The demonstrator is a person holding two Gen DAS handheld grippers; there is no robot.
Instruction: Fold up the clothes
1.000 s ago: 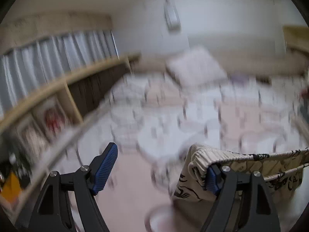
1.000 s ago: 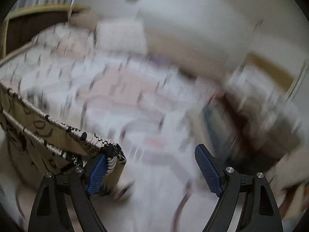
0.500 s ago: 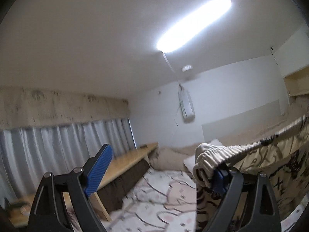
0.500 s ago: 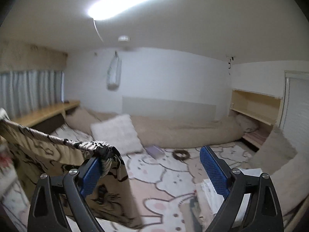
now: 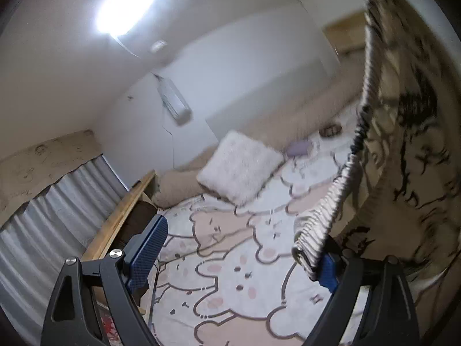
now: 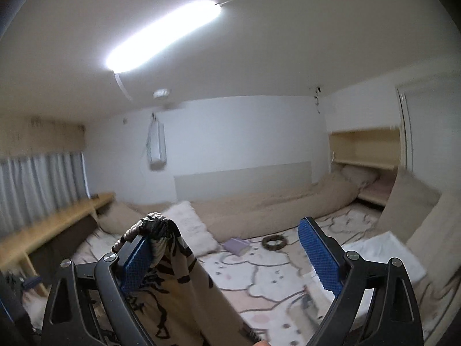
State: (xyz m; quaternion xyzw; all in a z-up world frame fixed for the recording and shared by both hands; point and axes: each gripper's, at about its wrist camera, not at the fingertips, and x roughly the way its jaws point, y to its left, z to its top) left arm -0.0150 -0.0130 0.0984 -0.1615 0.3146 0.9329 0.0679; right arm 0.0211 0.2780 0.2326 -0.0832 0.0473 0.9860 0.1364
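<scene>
Above the bed, the garment hangs hooked over one finger of each wide-open tongs, left tongs and right tongs, its waistband climbing toward one o'clock from the left.

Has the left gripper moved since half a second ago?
Yes. The left gripper has tipped downward and rolled: the white pillow and bunny bedspread now fill its view, with the printed garment hanging up the right side.
</scene>
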